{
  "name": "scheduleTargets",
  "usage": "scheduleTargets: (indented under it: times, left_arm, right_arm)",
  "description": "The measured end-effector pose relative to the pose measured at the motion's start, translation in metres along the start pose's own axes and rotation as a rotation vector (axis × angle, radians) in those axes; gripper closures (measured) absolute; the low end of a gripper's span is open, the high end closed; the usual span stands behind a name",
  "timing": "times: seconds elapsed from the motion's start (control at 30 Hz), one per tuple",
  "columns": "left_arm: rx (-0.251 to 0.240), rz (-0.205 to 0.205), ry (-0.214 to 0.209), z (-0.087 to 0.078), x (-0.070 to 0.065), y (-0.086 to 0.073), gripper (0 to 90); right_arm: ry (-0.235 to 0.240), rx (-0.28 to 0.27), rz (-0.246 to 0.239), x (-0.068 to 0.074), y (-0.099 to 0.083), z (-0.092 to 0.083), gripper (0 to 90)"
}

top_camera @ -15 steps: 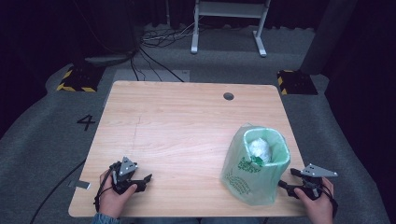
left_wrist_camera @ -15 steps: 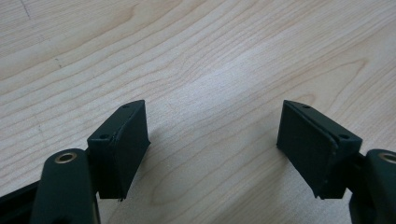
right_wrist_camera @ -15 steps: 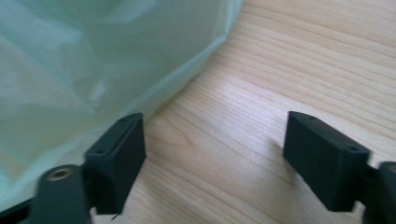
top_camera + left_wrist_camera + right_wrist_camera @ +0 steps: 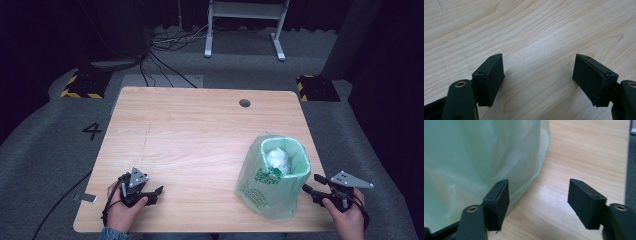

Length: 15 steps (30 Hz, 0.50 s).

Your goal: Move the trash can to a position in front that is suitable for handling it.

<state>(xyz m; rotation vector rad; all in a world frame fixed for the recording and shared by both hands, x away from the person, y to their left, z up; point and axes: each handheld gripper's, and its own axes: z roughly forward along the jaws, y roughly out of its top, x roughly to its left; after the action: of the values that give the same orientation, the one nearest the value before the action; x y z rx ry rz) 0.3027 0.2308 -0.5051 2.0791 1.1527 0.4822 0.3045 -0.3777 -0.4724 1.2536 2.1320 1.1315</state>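
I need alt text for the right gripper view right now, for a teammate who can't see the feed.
The right gripper holds its two black jaws open and empty just above the wooden table. A pale green translucent plastic bag stands close ahead on the view's left, its lower edge beside the left jaw; whether they touch is unclear.

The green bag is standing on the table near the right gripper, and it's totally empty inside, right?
Not empty. The high view shows something white and crumpled inside the green bag. It does stand on the table near the right gripper.
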Motion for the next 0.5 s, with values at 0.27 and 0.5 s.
scheduleTargets:
  times: [0.27,0.5]
  left_arm:
    - [-0.011,-0.008,0.002,0.001,-0.003,0.001,30.0]
    - [-0.006,0.014,-0.004,0.002,-0.008,0.003,29.8]
  right_arm:
    - [0.004,-0.038,0.012,0.000,0.018,0.008,33.5]
    - [0.053,-0.041,-0.002,0.009,0.029,0.028,34.7]
